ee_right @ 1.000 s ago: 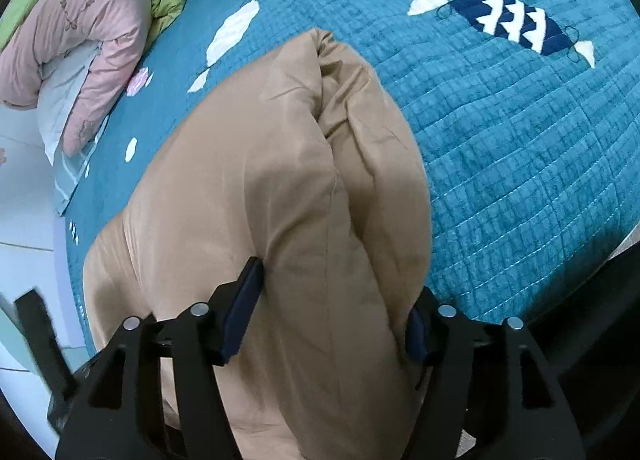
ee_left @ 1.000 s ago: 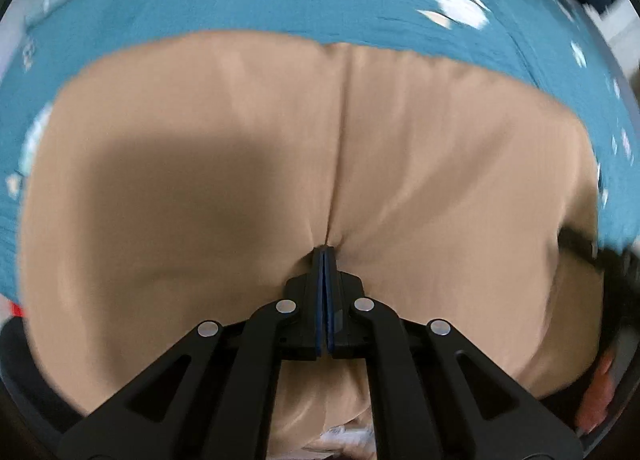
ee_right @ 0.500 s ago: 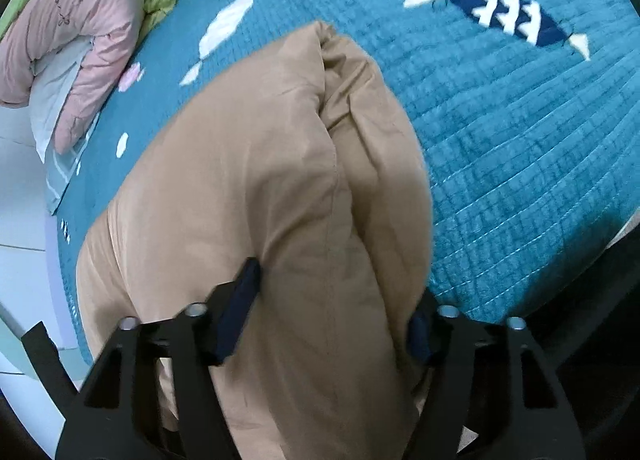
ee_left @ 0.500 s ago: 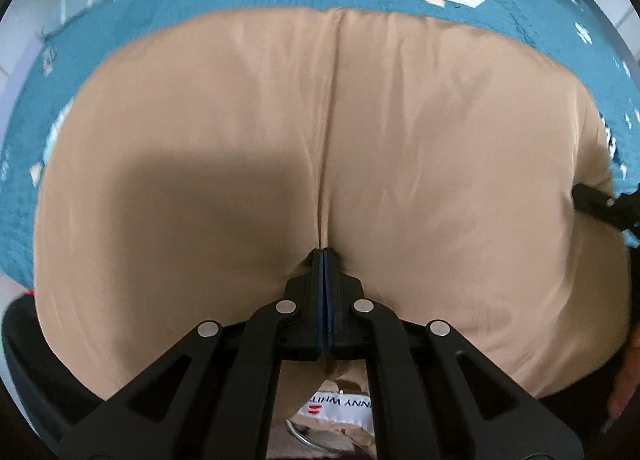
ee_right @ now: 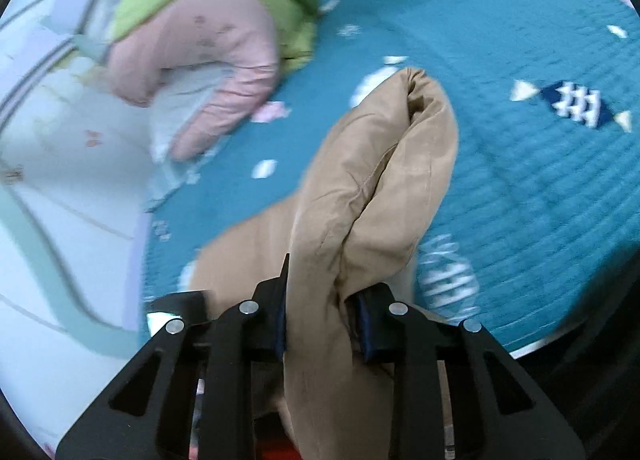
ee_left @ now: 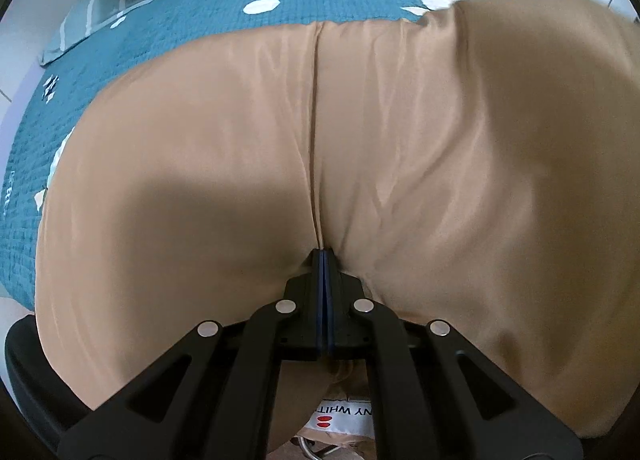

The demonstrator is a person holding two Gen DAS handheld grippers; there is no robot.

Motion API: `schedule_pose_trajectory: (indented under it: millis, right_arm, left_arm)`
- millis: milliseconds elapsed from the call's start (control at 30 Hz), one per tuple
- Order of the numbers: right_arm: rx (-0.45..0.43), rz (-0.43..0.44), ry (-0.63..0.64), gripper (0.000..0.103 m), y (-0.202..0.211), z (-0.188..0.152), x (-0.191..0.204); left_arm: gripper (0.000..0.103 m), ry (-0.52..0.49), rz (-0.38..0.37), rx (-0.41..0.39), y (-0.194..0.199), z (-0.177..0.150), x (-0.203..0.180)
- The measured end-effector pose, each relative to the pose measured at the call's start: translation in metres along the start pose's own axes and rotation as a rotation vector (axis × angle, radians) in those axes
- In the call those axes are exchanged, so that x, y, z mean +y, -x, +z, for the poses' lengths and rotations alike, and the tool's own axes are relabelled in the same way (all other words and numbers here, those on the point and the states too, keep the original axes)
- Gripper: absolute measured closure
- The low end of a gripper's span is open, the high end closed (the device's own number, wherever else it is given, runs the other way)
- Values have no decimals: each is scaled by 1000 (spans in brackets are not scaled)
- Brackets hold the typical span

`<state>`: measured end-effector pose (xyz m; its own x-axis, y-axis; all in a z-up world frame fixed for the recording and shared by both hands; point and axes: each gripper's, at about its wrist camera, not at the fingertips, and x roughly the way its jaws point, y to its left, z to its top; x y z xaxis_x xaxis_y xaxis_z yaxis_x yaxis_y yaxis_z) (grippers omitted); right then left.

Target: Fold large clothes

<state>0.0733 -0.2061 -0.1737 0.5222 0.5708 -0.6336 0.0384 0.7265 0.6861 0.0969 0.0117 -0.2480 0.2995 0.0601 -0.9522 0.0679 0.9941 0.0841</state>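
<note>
1. The left gripper (ee_left: pixel 322 256) is clenched flat on the tan garment (ee_left: pixel 400 148) along its seam; the right gripper (ee_right: pixel 322 308), wide apart half a second ago, now pinches a bunched roll.
2. That side has lifted, so a fold is probably starting.
3. The garment lies on the teal quilt (ee_right: pixel 520 180), its seam pointing away from the fingers.

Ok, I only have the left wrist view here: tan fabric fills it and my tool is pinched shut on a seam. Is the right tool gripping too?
Observer: Yes, the right tool is clamped on a thick bunched fold of the tan garment.
Operator: Is that fold lying flat?
Observer: No, it rises off the teal quilt, which shows beside it.
Operator: What lies beyond?
Observer: A pink and green bedding bundle, apart from the garment.
</note>
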Motion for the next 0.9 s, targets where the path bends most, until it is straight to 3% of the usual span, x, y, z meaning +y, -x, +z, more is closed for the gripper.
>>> schedule_pose_trajectory:
  millis: [233,367,667,800,900]
  right_arm:
    - [30,26,25,78,-12,2,34]
    - [51,-8,110,78,-26,-6,67]
    - [89,-17,141,78,-60,-9,103]
    - [96,-9,124,78,-66,-7,109]
    - [118,-29,117,78,-76,-9,115]
  left_arm:
    - [101,7,-81,3,2,1,12]
    - [101,-15,-112,-1,2,2,15]
    - [101,58,-304,20,6,7,49]
    - [100,25,-291,-29,23,9,60]
    - [100,2,-303,-142,50,11,82]
